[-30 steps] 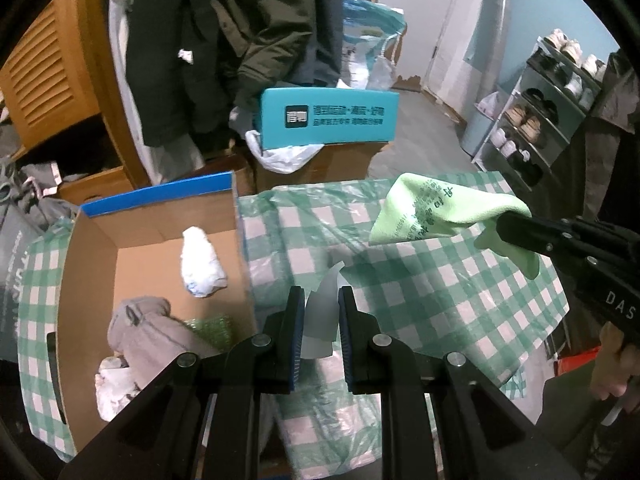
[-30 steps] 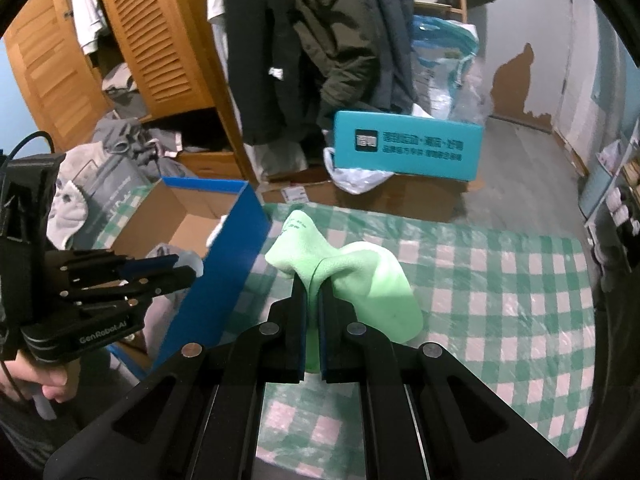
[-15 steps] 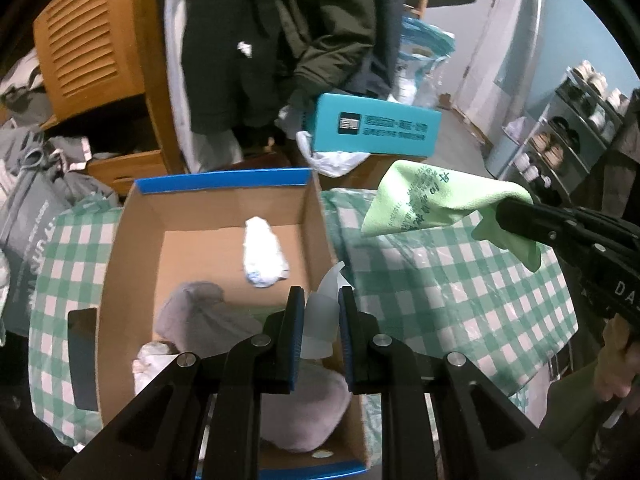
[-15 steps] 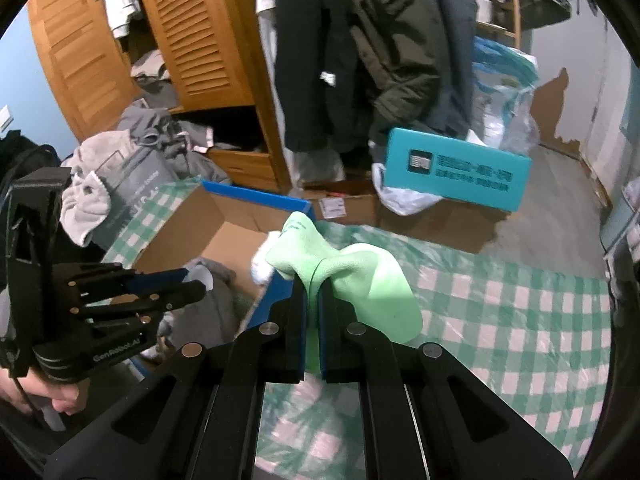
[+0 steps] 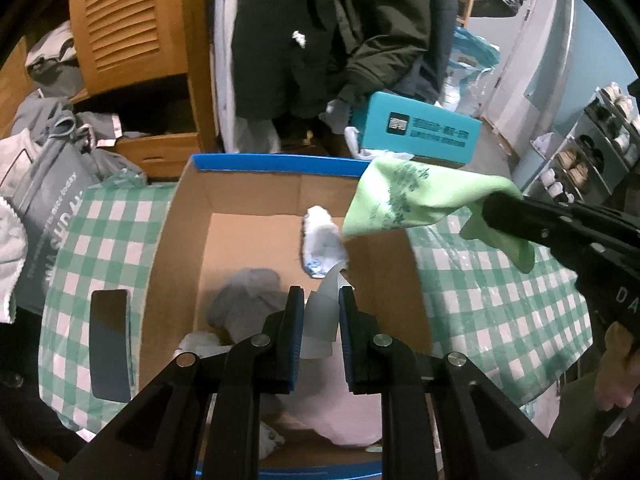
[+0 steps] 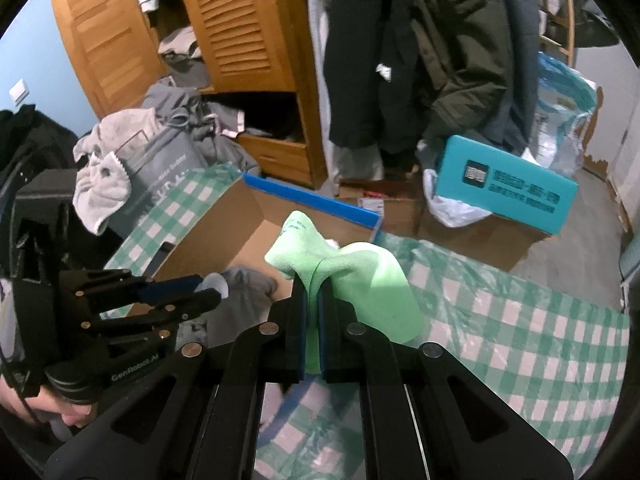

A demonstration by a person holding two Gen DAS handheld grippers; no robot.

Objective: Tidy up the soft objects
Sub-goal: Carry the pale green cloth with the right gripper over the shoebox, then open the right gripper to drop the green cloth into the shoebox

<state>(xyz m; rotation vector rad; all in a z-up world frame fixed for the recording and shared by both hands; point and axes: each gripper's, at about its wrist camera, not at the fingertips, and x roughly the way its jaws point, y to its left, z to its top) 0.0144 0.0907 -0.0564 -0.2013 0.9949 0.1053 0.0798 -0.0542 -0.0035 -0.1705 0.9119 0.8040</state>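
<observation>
Left tool [image 5: 320, 312] closed on white sheet [image 5: 322, 314], over box [image 5: 280, 168]. Right tool [image 6: 312, 300] clamps green cloth [image 6: 360, 276] at box's right edge. Box on bench [image 5: 500, 300] holds grey cloth [image 5: 248, 300], white bundle [image 5: 322, 240] (partly filled). Remaining: drop both.

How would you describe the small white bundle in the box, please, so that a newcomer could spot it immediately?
Find the open cardboard box with the blue rim on the green-checked tablecloth. On its bare brown floor, toward the far right, lies a small white rolled bundle with faint blue marks. The grey cloth nearer the camera is larger and darker.
</observation>
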